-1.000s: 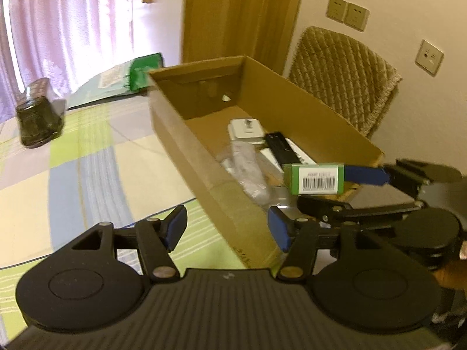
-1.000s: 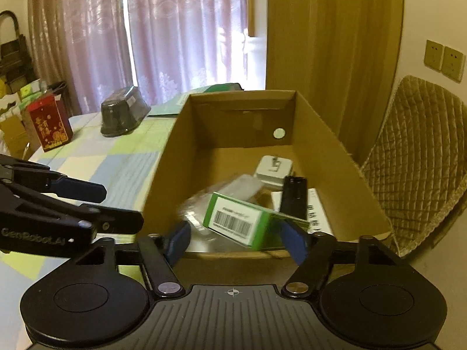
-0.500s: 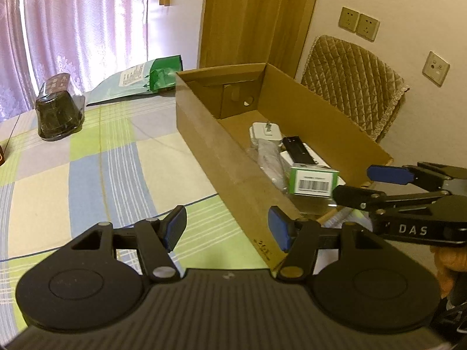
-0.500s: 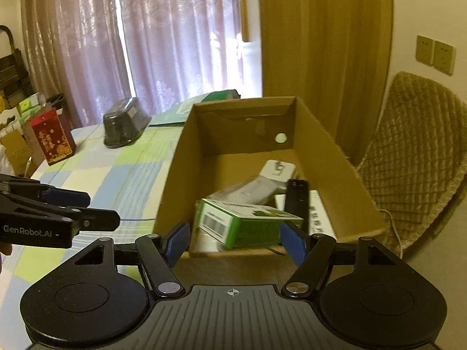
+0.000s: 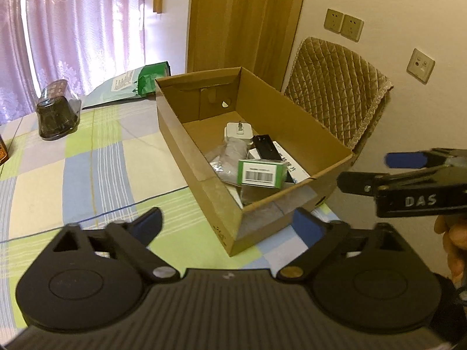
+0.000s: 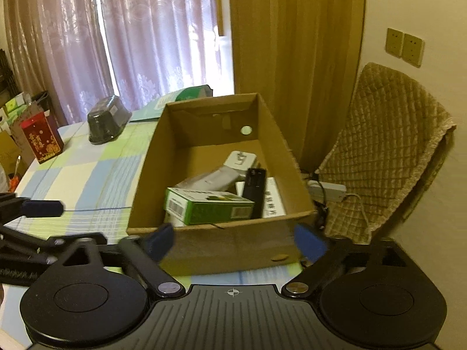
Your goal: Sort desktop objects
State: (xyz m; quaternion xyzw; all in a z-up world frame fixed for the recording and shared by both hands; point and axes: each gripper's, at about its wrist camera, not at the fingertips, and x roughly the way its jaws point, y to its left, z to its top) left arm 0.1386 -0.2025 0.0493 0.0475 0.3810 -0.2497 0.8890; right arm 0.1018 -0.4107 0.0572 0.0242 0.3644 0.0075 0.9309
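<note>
- Right gripper [image 6: 235,239]: blue-padded fingers [image 6: 160,240] spread wide and empty, hanging just short of the near wall of the box [image 6: 233,248].
- Left gripper [image 5: 226,224]: its fingers [image 5: 149,223] are likewise released, with nothing between them, above the checked tablecloth [image 5: 87,175] at the near corner of the box [image 5: 181,134].
- In the left view the right gripper [image 5: 388,172] shows from the side, off the box's right end, with part of a hand [image 5: 452,242] below it. In the right view the left gripper [image 6: 35,218] reaches in from the left edge, over the cloth.
- Green carton [image 6: 208,210]: inside the box at its near end, lying on its side atop other contents, barcode face [image 5: 260,172] toward the left camera.
- Just beside it, toward the right wall, a black remote [image 6: 255,189] rests on a white printed pack [image 6: 274,201].
- Behind the carton lies a grey bagged item [image 6: 210,179], and further back a white plug adapter [image 6: 240,159], prongs up.
- The box stands open-topped on the table, near its right edge.
- Elsewhere on the cloth: a dark lidded container [image 6: 108,119] and a green-and-white pouch [image 5: 137,83] beyond the box, and a red packet [image 6: 42,138] at far left.
- A quilted chair [image 6: 388,148] stands to the right of the table, with a power strip [image 6: 327,188] between it and the box.
</note>
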